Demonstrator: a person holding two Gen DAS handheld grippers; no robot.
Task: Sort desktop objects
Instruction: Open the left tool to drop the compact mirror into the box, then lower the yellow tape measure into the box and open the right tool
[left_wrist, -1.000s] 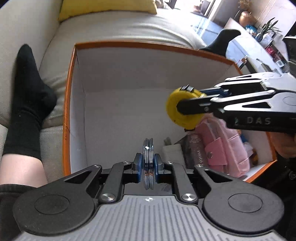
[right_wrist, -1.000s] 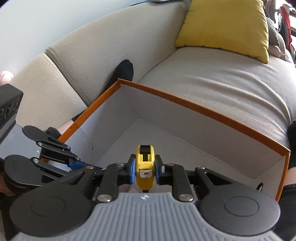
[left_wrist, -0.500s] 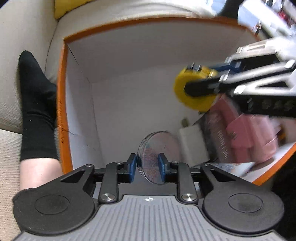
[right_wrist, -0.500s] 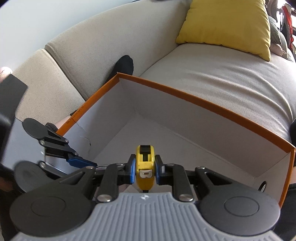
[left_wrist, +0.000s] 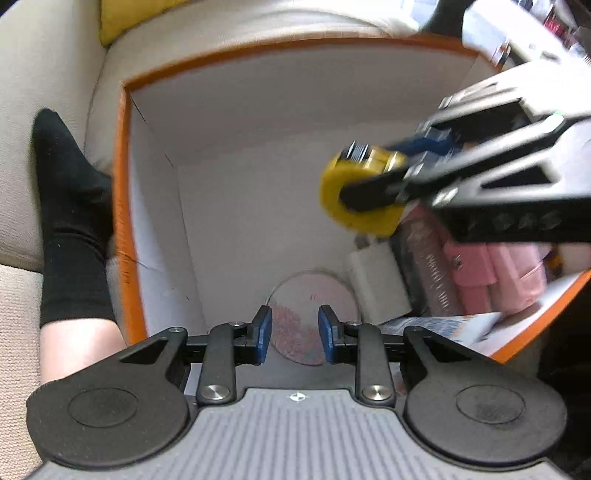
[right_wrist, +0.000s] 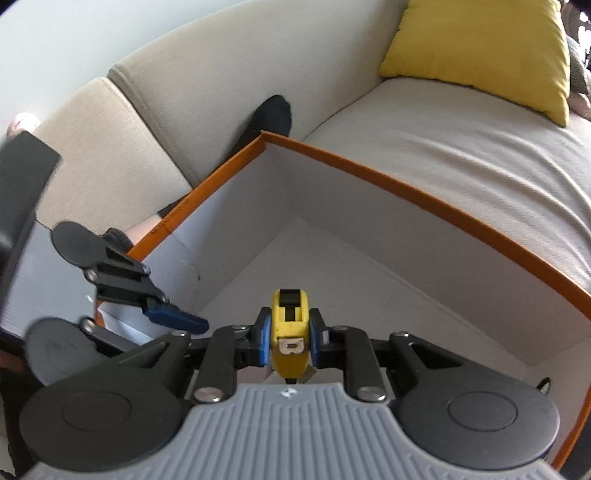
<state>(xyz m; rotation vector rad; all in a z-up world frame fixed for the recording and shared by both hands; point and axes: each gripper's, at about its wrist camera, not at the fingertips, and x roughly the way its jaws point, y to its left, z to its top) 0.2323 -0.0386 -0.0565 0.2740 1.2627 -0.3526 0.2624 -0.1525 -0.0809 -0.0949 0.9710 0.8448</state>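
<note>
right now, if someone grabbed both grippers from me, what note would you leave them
Left gripper: open, nothing pressed between the pads; the round disc lies below it on the floor of the orange box.
Right gripper: shut on the yellow tape measure, held above the box.
In the box: disc, white charger, pink pouch, other items too blurred to name.
Done: disc is in the box.
Left: probably lower the tape measure into the bare floor area and let go.

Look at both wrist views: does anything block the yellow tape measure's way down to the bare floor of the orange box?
Nothing visible does. The right gripper holds the tape measure above the orange box, and the floor under it is bare. The round disc, white block and pink pouch lie nearer the box's near side.
</note>
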